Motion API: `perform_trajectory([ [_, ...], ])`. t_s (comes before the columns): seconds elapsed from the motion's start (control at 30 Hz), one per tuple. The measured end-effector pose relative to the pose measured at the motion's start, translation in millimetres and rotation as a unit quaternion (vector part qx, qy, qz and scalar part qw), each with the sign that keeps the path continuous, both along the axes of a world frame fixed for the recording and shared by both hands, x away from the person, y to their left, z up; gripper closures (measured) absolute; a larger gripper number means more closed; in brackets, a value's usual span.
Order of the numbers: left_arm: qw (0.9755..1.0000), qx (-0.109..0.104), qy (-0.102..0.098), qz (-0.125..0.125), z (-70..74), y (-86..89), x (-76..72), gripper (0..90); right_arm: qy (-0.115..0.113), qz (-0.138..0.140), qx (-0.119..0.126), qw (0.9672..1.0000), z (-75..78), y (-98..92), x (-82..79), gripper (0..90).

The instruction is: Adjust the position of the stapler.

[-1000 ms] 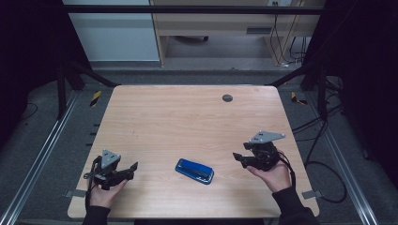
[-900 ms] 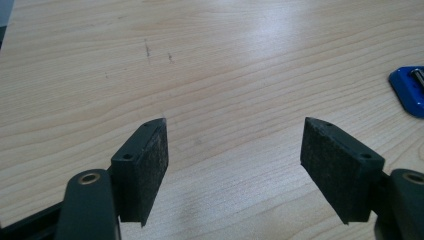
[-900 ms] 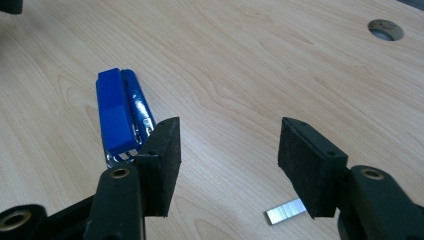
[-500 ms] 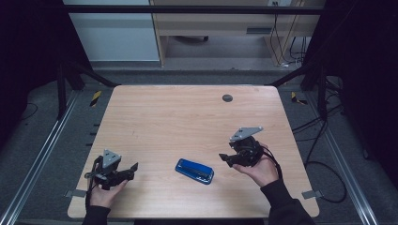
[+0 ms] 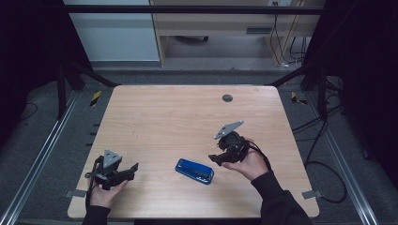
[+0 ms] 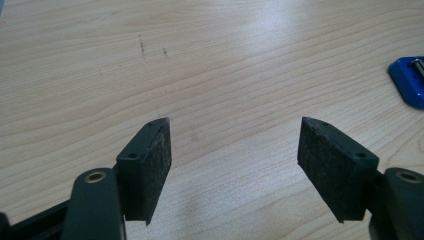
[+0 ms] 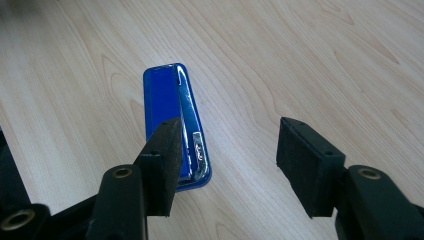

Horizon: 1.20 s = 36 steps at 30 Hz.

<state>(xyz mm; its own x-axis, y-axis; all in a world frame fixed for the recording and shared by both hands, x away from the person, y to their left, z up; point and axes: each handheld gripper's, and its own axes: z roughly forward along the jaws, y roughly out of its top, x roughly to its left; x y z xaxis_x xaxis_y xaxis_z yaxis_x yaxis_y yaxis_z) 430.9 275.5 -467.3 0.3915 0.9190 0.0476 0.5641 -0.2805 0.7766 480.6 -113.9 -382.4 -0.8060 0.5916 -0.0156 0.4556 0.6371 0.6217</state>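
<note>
A blue stapler [image 5: 195,171] lies flat on the wooden table [image 5: 178,122], near the front edge at the middle. In the right gripper view the blue stapler [image 7: 170,112] shows a shiny metal strip along its top and runs away from the camera behind the left jaw. My right gripper [image 5: 213,158] hovers just right of the stapler, open, with nothing between its jaws [image 7: 227,150]. My left gripper [image 5: 133,168] rests at the front left, open and empty [image 6: 235,145]; the stapler's end [image 6: 409,80] sits at the right edge of its view.
A small dark round hole or cap [image 5: 227,98] sits in the table near its far edge. Metal frame rails [image 5: 42,154] run along both sides of the table, and cables [image 5: 324,140] lie on the floor at the right.
My right gripper has moved left and a little toward the table's middle, closing in on the stapler. The left gripper and the stapler have stayed where they were.
</note>
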Motion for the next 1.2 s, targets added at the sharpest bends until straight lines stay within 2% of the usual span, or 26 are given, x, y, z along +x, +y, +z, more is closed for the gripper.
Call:
perform_trajectory([
  [0.17,1.0000,0.002,0.000,-0.001,-0.3,-0.1,0.5,29.5,0.005,0.010,-0.010,0.9999,0.1,9.2,3.3,44.8],
  [0.37,1.0000,0.005,0.002,-0.002,-0.3,-0.5,0.5,29.7,0.029,0.028,-0.029,0.9988,-2.9,24.6,5.3,48.2],
  [0.43,1.0000,0.005,0.002,-0.003,-0.3,-0.5,0.5,29.7,0.041,0.035,-0.036,0.9979,-4.9,29.4,6.1,50.1],
  [0.6,1.0000,0.006,0.003,-0.004,-0.7,-0.6,1.0,29.8,0.054,0.050,-0.065,0.9952,-12.9,41.0,8.7,51.7],
  [0.93,0.9999,0.009,0.007,-0.008,-1.2,-0.7,1.6,29.8,0.077,0.067,-0.087,0.9909,-22.2,54.7,12.2,52.3],
  [1.03,0.9999,0.007,0.007,-0.007,-1.3,-0.7,1.7,29.8,0.078,0.069,-0.090,0.9905,-24.5,57.3,12.7,52.0],
  [1.2,0.9999,0.008,0.008,-0.008,-1.3,-0.3,1.6,29.8,0.085,0.081,-0.105,0.9876,-30.4,64.9,12.9,51.3],
])
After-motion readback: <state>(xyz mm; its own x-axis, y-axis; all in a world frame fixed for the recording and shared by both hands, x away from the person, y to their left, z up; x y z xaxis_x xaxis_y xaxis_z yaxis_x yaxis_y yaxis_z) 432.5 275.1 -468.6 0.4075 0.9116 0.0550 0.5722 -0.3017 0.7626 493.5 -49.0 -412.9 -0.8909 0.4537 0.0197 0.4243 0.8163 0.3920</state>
